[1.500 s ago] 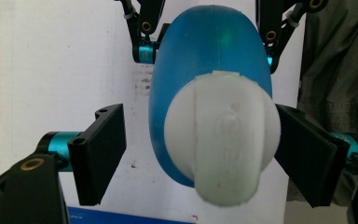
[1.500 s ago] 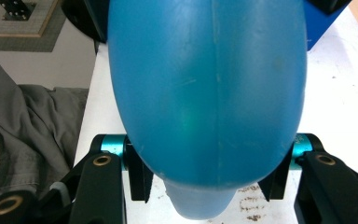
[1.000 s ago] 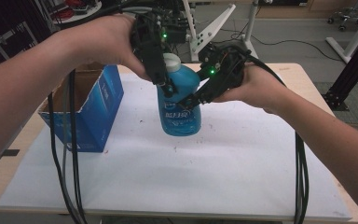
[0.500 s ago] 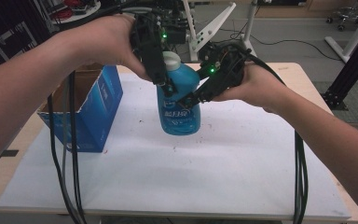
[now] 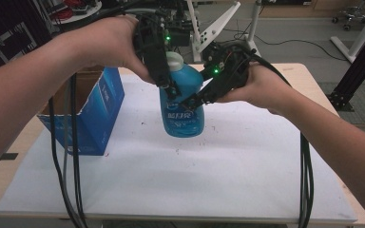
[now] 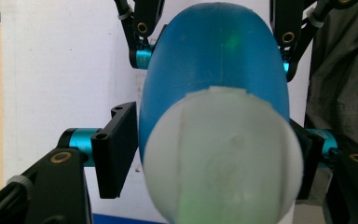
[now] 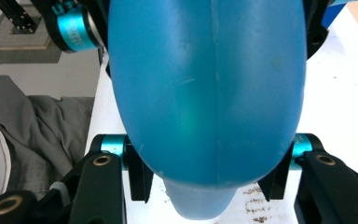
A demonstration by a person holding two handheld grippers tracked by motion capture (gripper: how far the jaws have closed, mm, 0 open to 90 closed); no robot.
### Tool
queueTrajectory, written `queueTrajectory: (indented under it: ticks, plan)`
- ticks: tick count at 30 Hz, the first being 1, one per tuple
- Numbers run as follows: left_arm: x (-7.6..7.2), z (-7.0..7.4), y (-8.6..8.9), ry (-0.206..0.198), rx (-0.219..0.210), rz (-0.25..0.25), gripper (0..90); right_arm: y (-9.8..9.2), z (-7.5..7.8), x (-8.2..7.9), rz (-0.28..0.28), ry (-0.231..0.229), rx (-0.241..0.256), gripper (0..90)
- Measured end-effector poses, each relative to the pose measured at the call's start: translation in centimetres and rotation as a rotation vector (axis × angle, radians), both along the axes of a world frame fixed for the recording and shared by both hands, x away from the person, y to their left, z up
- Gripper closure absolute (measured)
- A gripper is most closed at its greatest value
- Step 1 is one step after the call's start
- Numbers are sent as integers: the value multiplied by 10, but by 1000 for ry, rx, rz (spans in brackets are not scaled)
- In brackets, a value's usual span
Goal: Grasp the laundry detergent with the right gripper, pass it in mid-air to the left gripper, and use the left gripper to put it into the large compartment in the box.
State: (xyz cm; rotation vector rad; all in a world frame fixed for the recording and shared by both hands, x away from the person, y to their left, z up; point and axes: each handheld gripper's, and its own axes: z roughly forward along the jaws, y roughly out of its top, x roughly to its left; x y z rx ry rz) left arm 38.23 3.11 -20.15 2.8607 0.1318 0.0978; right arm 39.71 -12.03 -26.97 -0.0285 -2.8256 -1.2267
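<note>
A blue bottle (image 5: 183,111) with a white cap (image 5: 175,59) is upright over the white sheet, held between both grippers. My left gripper (image 5: 171,90) comes down from the upper left and is shut on the bottle's shoulder just under the cap. In the left gripper view the cap (image 6: 223,158) sits between its pads (image 6: 116,149). My right gripper (image 5: 192,100) reaches in from the right and is shut on the bottle's body (image 7: 205,93), one jaw on each side. I cannot tell whether the bottle's base touches the sheet.
An open blue cardboard box (image 5: 100,109) stands at the left on the white sheet (image 5: 218,175). Black cables (image 5: 71,156) hang from both grippers over the table's front. Metal stands (image 5: 218,23) rise behind the table.
Almost nothing. Both grippers keep their hold, and the bottle has shifted very slightly.
</note>
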Motion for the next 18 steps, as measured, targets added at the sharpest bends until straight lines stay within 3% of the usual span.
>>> queueTrajectory:
  ticks: [18]
  plan:
    - [0,0,0,12,-1,3,359,-1,1,0,-4,-14,-2,475]
